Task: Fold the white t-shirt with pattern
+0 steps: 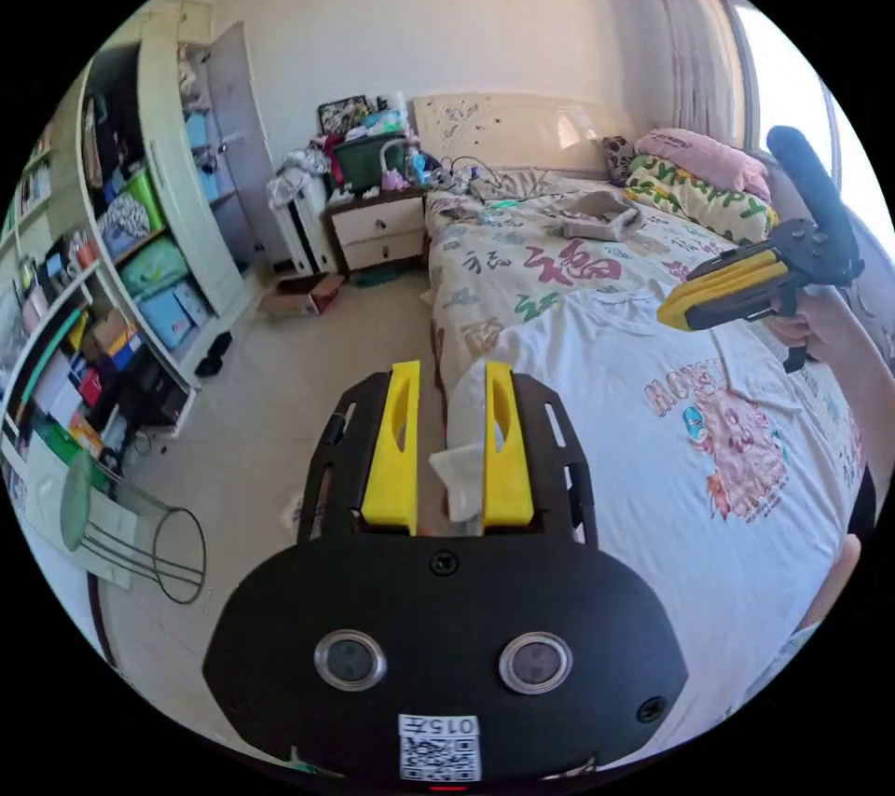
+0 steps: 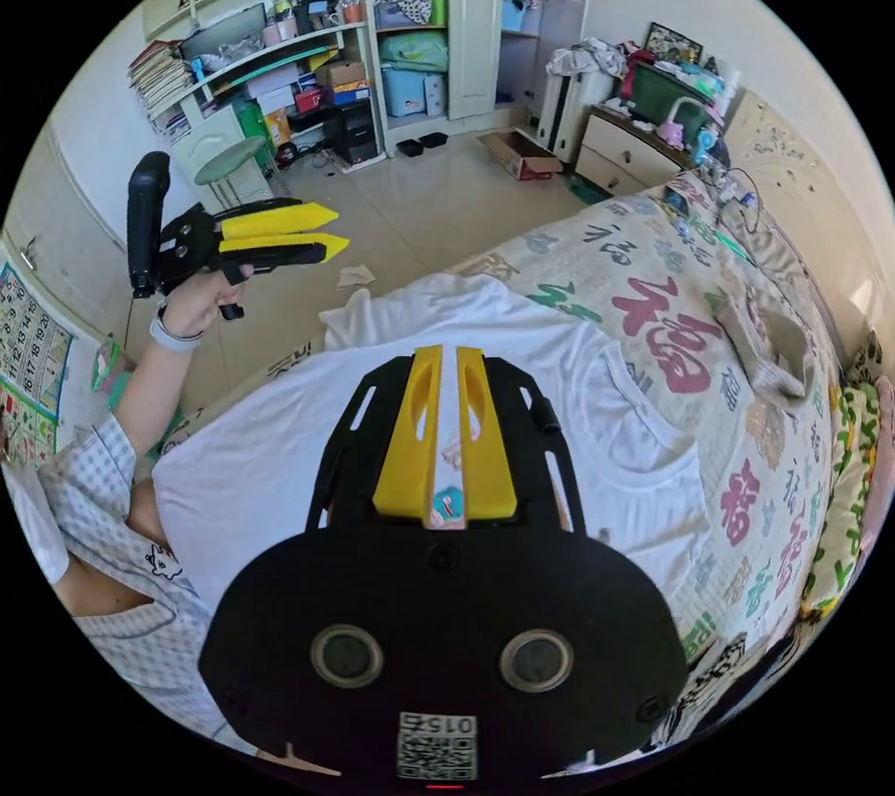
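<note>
A white t-shirt with pattern [image 1: 653,423] lies spread flat, print up, on the bed [image 1: 522,265]. The left hand-held gripper [image 1: 447,451], jaws apart, straddles its sleeve edge without clamping; the right hand-held gripper [image 1: 718,293] hovers above, 2 jaws nearly together, holding nothing. A clean fold likely needs both corners pinched before lifting.

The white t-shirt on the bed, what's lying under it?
The white t-shirt lies flat on a bedspread printed with large characters, which shows around its edges. Whatever is directly beneath the shirt is covered.
</note>
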